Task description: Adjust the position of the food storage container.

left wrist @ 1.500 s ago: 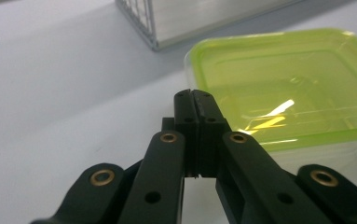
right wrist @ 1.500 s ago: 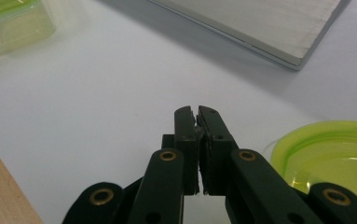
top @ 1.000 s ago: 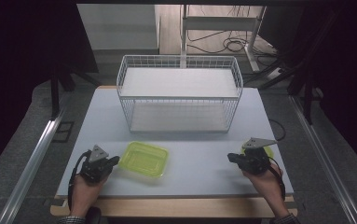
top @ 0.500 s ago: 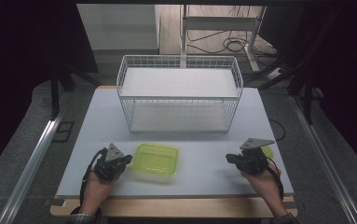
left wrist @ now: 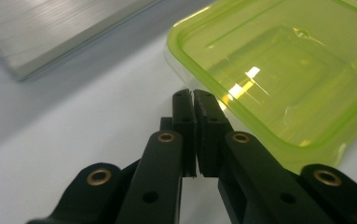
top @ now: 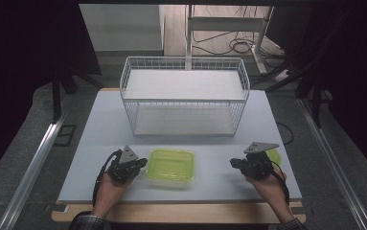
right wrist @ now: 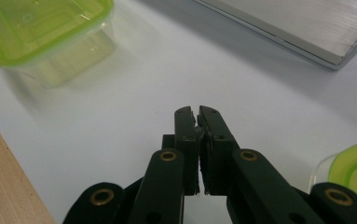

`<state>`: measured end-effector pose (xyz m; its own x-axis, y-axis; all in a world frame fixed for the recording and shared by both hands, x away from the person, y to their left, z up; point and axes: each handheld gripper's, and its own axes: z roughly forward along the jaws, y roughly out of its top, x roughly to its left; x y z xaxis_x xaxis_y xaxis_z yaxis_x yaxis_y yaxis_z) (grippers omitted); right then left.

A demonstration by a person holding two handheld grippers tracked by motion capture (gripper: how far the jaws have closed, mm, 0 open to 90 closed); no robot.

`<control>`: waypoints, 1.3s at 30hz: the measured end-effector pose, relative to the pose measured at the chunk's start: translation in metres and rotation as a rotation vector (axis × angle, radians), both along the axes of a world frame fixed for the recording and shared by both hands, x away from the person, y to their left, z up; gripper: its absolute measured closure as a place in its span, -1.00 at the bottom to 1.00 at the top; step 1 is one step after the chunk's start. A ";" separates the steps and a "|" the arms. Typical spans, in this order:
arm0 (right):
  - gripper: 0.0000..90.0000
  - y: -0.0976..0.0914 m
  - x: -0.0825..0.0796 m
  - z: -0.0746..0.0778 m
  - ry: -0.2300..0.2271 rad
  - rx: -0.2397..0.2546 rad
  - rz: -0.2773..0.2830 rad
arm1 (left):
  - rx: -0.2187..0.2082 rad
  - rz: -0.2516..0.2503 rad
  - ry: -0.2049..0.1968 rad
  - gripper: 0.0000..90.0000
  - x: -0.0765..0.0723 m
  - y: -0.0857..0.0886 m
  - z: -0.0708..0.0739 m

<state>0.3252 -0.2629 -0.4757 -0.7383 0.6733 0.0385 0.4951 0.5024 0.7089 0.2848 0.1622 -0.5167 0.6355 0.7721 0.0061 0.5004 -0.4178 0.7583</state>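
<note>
High view half-hides a second container [top: 273, 156] behind the right gripper [top: 235, 163]; left gripper [top: 144, 162], jaws together and empty like the right's, perhaps touches the translucent green-lidded box [top: 170, 166].

A wire basket [top: 185, 98] stands at the back middle of the surface [top: 99, 124]. In front of it, near the front edge, lies a lidded container [top: 170, 165]. The left hand-held gripper [top: 142, 164] sits just left of that container. The right hand-held gripper [top: 234, 164] lies well to its right, with a second container [top: 273, 155] just behind it.
</note>
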 end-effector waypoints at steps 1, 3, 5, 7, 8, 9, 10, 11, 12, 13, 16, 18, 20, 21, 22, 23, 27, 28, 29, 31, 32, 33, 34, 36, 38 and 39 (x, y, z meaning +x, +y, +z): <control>0.90 0.000 0.000 0.000 0.000 0.000 0.000 | 0.003 -0.010 0.000 0.96 0.000 -0.002 0.000; 0.89 0.000 0.000 0.000 -0.002 -0.002 0.002 | 0.012 -0.037 -0.002 0.96 -0.002 -0.010 0.000; 0.89 0.001 0.000 -0.001 0.001 -0.002 0.000 | 0.015 -0.059 0.001 0.95 -0.004 -0.016 0.001; 0.89 0.001 0.000 -0.001 0.001 -0.001 0.001 | 0.015 -0.075 0.004 0.94 -0.007 -0.021 0.001; 0.89 0.001 0.000 -0.001 0.001 -0.001 0.001 | 0.019 -0.087 0.004 0.94 -0.008 -0.024 0.002; 0.88 0.001 0.000 -0.001 0.002 -0.001 0.002 | 0.018 -0.095 0.003 0.94 -0.009 -0.026 0.002; 0.88 0.001 0.000 -0.001 0.004 -0.001 0.002 | 0.016 -0.104 0.003 0.94 -0.010 -0.029 0.003; 0.88 0.001 0.000 -0.002 0.004 -0.002 0.003 | 0.011 -0.119 0.006 0.95 -0.012 -0.032 0.003; 0.88 0.002 -0.001 -0.002 0.005 -0.003 0.004 | 0.011 -0.119 0.006 0.95 -0.012 -0.032 0.003; 0.88 0.002 -0.001 -0.002 0.005 -0.004 0.005 | 0.005 -0.136 0.011 0.95 -0.014 -0.037 0.003; 0.88 0.002 -0.001 -0.002 0.006 -0.004 0.006 | 0.002 -0.154 0.016 0.96 -0.016 -0.041 0.003; 0.87 0.002 -0.001 -0.002 0.006 -0.004 0.007 | 0.000 -0.172 0.020 0.97 -0.018 -0.045 0.003; 0.87 0.002 -0.001 -0.002 0.006 -0.005 0.005 | -0.003 -0.190 0.021 0.97 -0.020 -0.050 0.004; 0.86 0.001 -0.001 -0.002 0.005 -0.004 0.004 | -0.010 -0.207 0.023 0.97 -0.023 -0.055 0.003; 0.86 0.001 -0.001 -0.002 0.005 -0.004 0.004 | -0.010 -0.207 0.023 0.97 -0.023 -0.055 0.003; 0.86 0.001 -0.001 -0.001 0.005 -0.003 0.004 | -0.012 -0.216 0.027 0.97 -0.024 -0.058 0.003; 0.84 0.001 -0.001 -0.001 0.001 -0.003 -0.002 | -0.011 -0.249 0.035 0.97 -0.028 -0.068 0.003; 0.83 0.000 -0.001 -0.001 0.000 -0.001 -0.005 | -0.005 -0.260 0.038 0.97 -0.029 -0.072 0.002; 0.83 0.000 -0.001 -0.001 0.000 -0.001 -0.005 | -0.002 -0.269 0.042 0.97 -0.029 -0.074 0.002; 0.82 -0.002 -0.001 0.000 -0.002 -0.001 -0.008 | 0.004 -0.292 0.048 0.96 -0.031 -0.081 0.001; 0.82 -0.002 -0.001 0.000 -0.002 -0.001 -0.008 | 0.004 -0.304 0.049 0.96 -0.032 -0.084 0.001; 0.82 -0.002 -0.001 0.000 0.000 0.001 -0.010 | 0.001 -0.315 0.050 0.96 -0.033 -0.087 0.001; 0.81 -0.002 -0.001 0.000 0.000 0.002 -0.011 | -0.004 -0.320 0.051 0.96 -0.034 -0.088 0.002; 0.80 -0.003 -0.001 0.000 0.001 0.004 -0.014 | -0.013 -0.311 0.054 0.95 -0.035 -0.087 0.003; 0.77 -0.003 -0.001 0.000 -0.001 0.003 -0.015 | -0.008 -0.295 0.049 0.82 -0.035 -0.082 0.004; 0.76 -0.003 -0.001 0.000 -0.001 0.003 -0.015 | -0.019 -0.272 0.042 0.82 -0.035 -0.076 0.005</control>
<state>0.3242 -0.2660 -0.4762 -0.7283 0.6841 0.0395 0.5016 0.4929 0.7109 0.2498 0.0858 -0.5117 0.8191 0.5724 -0.0379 0.4030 -0.5272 0.7481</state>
